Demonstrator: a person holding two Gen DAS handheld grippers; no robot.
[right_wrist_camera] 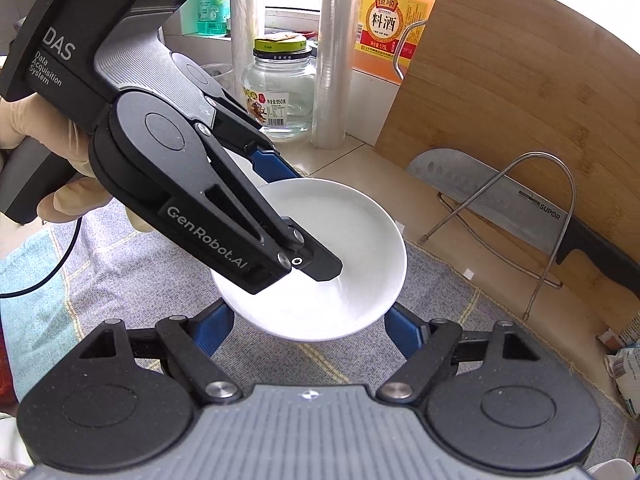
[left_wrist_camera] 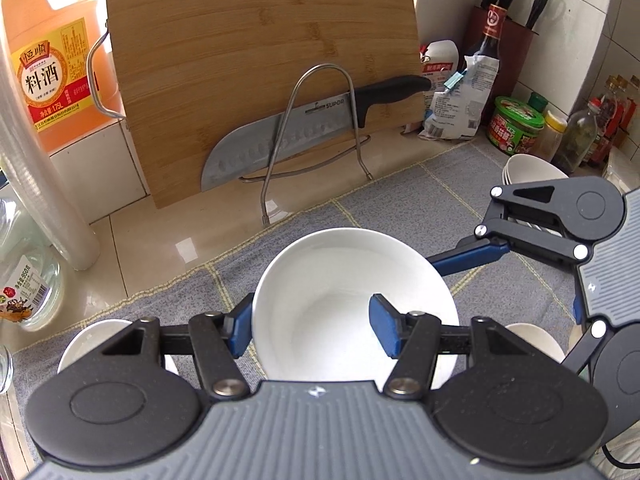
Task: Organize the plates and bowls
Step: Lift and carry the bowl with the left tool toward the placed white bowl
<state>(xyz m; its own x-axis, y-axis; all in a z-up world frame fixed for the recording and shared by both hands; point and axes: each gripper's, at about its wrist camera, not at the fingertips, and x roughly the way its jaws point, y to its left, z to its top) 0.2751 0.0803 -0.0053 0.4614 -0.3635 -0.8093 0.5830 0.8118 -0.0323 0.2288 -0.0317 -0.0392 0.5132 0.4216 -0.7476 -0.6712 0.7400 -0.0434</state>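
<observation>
Left wrist view: our left gripper [left_wrist_camera: 312, 324] is clamped on the rim of the white bowl [left_wrist_camera: 340, 292], one pad inside, above the grey mat [left_wrist_camera: 400, 204]. We keep it level.

Right wrist view: our right gripper [right_wrist_camera: 308, 330] stands spread beneath the white bowl [right_wrist_camera: 348, 248], gripping nothing; we keep it clear.

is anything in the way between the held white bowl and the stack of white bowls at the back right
Partly. The left gripper is shut on the white ceramic bowl's rim, and the right gripper's black linkage sits directly before the stacked white bowls. The grey cloth between looks bare.
</observation>
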